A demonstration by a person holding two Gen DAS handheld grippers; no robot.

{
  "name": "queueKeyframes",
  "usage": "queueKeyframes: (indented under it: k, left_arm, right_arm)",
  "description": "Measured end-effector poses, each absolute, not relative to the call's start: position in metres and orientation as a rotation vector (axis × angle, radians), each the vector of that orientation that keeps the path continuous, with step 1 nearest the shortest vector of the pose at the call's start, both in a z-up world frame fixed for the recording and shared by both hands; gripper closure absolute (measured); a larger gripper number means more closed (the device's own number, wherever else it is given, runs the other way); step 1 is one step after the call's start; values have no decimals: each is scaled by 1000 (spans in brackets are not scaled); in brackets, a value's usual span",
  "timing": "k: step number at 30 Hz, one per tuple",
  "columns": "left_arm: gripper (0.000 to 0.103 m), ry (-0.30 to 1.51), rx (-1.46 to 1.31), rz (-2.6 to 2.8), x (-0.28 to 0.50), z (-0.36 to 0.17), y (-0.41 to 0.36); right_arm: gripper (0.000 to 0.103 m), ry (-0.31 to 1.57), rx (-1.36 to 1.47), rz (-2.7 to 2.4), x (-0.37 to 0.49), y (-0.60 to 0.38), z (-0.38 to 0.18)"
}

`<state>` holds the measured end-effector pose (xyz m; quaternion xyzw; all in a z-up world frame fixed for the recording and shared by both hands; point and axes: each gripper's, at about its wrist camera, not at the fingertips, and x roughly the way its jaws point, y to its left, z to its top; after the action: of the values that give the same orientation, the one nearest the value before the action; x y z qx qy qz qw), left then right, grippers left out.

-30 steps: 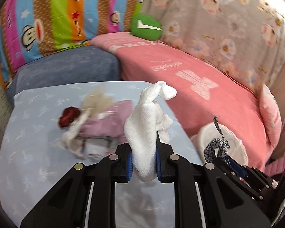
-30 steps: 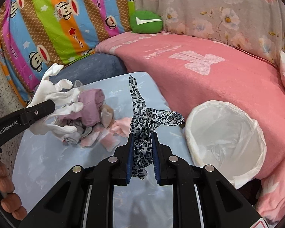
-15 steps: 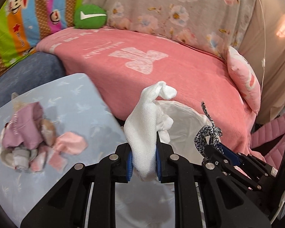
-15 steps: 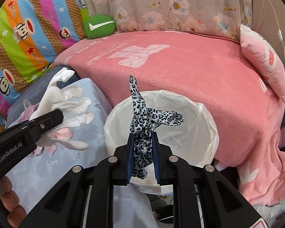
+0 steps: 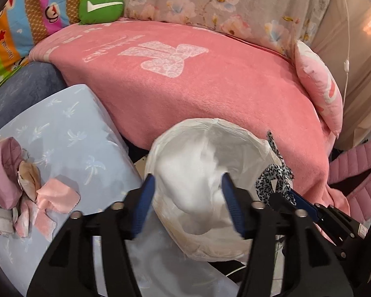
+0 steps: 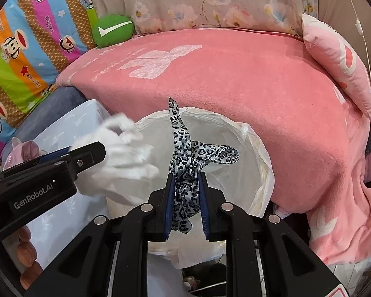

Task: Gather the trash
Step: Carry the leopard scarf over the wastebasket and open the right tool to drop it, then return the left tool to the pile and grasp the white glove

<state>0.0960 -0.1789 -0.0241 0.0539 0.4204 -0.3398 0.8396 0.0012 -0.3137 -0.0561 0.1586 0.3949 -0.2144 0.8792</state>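
A white-lined trash bin [image 5: 235, 133] [image 6: 259, 148] stands between the blue table and the pink sofa. My left gripper [image 5: 188, 193] is open above the bin, and the white cloth [image 5: 193, 185] is loose between its jaws, blurred over the bin's mouth; it also shows in the right wrist view [image 6: 116, 158]. My right gripper [image 6: 185, 193] holds a leopard-print cloth [image 6: 185, 153] over the bin, with its jaws slightly parted around the cloth. The leopard cloth also shows in the left wrist view [image 5: 272, 175]. A pile of pink and white scraps [image 5: 19, 193] lies on the table.
The blue palm-print table [image 5: 69, 133] is left of the bin. The pink-blanketed sofa [image 5: 197, 86] runs behind, with a green cushion [image 5: 101, 6] and a pink pillow [image 5: 319, 91]. A pink padded jacket [image 5: 353, 170] lies at right.
Both grippers swung right from the table to over the bin. My left gripper has opened and let go of the white cloth. My right gripper's jaws have parted a little.
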Motion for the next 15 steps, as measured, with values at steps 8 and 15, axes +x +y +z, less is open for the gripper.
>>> queueKeyframes:
  k: [8, 15]
  left_arm:
    - [30, 887, 50, -640, 106, -22, -158]
    - [30, 878, 8, -565, 109, -19, -132]
  right_arm:
    - [61, 821, 278, -461, 9, -301, -49]
    - [51, 815, 245, -433, 12, -283, -39]
